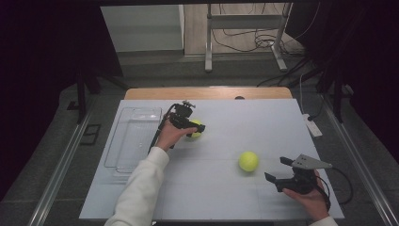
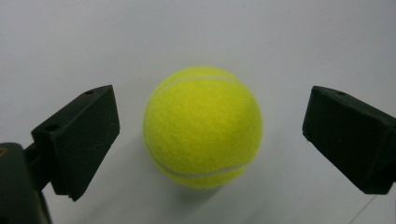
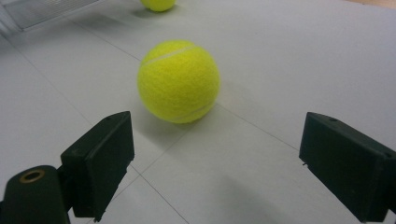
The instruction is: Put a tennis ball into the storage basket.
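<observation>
On white table (image 1: 226,197) — two tennis balls (image 1: 248,161); both tongs released: left tongs (image 2: 210,140) straddle one, right tongs (image 3: 215,172) near other.

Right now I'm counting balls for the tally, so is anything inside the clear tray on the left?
The clear tray looks empty; the white table shows through its bottom. Both tennis balls lie outside it: one at the left claw, one mid-table.

- Bright light is falling on the white table (image 1: 221,193), while the room around it is staying very dark.
- The tennis ball (image 2: 202,127) is casting a small soft shadow under itself.
- The black jaws are looking a bit fuzzy up close.
- The far ball (image 3: 159,4) is looking blurry.
</observation>
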`<state>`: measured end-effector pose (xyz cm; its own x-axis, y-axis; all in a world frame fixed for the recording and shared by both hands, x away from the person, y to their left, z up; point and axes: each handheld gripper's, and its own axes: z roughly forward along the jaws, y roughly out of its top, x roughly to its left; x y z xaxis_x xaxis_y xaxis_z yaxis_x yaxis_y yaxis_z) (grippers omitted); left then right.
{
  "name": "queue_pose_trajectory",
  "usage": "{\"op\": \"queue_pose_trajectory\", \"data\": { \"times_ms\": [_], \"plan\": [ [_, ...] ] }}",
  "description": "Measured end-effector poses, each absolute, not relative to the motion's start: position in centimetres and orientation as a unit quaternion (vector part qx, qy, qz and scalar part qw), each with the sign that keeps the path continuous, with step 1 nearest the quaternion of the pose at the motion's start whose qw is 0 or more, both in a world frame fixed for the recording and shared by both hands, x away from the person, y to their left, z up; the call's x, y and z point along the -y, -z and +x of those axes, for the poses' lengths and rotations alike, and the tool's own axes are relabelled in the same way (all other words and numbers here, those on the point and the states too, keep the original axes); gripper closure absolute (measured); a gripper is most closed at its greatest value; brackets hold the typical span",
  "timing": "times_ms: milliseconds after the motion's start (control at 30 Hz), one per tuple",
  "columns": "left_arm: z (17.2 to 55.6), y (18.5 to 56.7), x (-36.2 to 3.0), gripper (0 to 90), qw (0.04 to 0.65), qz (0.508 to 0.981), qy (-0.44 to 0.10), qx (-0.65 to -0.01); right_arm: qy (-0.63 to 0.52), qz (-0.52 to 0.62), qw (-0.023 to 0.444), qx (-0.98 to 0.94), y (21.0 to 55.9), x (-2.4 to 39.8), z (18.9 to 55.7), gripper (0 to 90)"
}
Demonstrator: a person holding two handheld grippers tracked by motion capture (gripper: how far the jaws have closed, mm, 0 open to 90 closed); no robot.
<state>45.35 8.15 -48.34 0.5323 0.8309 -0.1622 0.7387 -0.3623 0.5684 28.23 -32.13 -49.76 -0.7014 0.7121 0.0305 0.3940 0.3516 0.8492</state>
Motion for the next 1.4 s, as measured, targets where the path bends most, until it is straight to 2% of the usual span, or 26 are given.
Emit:
{"op": "queue_pose_trajectory", "data": {
  "times_ms": [1100,1400],
  "plan": [
    [46.2,50.5,-7.4,5.8,0.285,0.82,-0.065,-0.493,-0.453,0.344,0.174,-0.803,49.9,32.1,28.3,10.5],
    [46.0,50.6,-7.3,18.2,0.28,0.817,-0.075,-0.498,-0.454,0.344,0.175,-0.803,49.9,32.1,28.3,10.5]
  ]
}}
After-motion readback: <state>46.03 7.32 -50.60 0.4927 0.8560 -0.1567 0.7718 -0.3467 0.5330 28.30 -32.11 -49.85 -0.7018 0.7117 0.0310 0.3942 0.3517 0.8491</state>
